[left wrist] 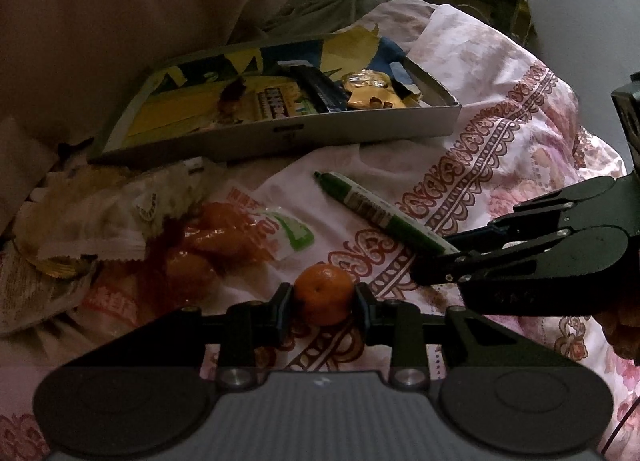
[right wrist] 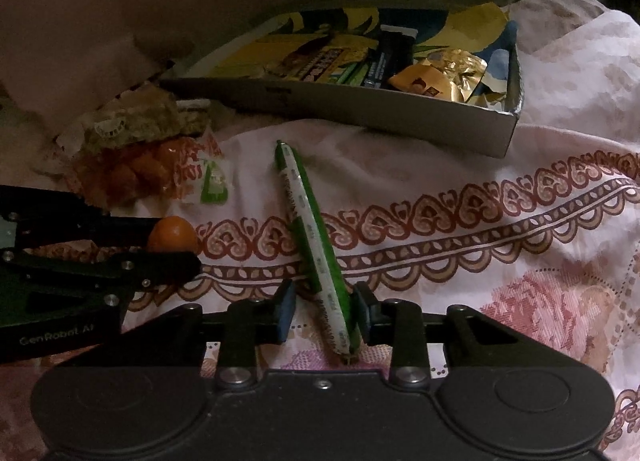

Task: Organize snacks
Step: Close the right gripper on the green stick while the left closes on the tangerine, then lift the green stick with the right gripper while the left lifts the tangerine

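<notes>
At six o'clock in the left wrist view, the left gripper is clamping a small orange mandarin, both pads pressing against its sides just over the floral bedsheet. Toward ten o'clock a clear packet of orange snacks is lying on the sheet, with crumpled white wrappers crowding it further left. At twelve o'clock a shallow cardboard box is sitting on the sheet, holding a yellow packet, a dark bar and gold-wrapped pieces. A green stick snack is lying slantwise at two o'clock, its lower end disappearing under the right gripper, which is reaching in from three o'clock.

Low in the right wrist view, at six o'clock, the right gripper is straddling the lower end of the green stick snack; the jaws are standing apart, with the stick leaning against the right pad and a gap showing on the left. At nine o'clock the left gripper is coming in sideways, pinching the mandarin. The orange snack packet and wrappers are lying at ten o'clock, and the box is sitting at twelve to one o'clock, nothing standing between it and the stick
</notes>
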Demonstrator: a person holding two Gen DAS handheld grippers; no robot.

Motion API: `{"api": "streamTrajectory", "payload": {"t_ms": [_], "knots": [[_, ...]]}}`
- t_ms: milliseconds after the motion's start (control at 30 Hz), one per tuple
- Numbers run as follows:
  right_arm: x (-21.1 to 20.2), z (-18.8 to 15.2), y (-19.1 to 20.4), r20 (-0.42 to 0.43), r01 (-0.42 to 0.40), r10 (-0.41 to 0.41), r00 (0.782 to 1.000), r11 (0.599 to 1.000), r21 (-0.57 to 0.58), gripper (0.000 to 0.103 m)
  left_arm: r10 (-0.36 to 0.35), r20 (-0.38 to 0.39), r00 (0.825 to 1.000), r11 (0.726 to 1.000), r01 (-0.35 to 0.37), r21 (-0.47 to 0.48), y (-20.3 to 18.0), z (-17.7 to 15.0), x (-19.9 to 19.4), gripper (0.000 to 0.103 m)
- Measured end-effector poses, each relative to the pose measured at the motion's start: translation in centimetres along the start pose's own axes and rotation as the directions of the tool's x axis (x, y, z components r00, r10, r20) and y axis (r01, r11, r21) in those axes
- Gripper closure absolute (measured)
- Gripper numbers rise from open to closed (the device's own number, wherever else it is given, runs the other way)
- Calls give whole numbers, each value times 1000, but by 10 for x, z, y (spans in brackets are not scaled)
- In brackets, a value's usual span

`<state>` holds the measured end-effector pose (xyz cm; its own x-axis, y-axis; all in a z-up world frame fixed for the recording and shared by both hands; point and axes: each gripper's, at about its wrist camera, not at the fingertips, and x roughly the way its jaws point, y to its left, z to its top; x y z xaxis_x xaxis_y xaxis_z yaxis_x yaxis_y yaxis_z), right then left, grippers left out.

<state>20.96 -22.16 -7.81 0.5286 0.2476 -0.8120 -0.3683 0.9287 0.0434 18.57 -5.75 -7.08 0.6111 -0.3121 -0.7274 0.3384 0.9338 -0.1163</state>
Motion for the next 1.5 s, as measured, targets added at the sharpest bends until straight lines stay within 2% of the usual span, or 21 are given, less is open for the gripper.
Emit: {"api": "streamTrajectory", "payload": {"t_ms": [133,300,700,1500], "knots": [[0,0,3,2,22,-22,1000,1000,4,69,0,0,1000,1000,0,-11,0,0,1,67],[-2,-1,3,11,39,-40,999,999,18,77,-3,0,1000,1000,3,-19,1,1,0,67],[-6,-1,5,19,37,-38,999,999,25,79,-9,0,1000,999,9,-37,3,3,-1,67],[-30,-1,9,63,16,-18,998,999,42,81,-15,46,999,998,18,-56,3,13,-15,67]]}}
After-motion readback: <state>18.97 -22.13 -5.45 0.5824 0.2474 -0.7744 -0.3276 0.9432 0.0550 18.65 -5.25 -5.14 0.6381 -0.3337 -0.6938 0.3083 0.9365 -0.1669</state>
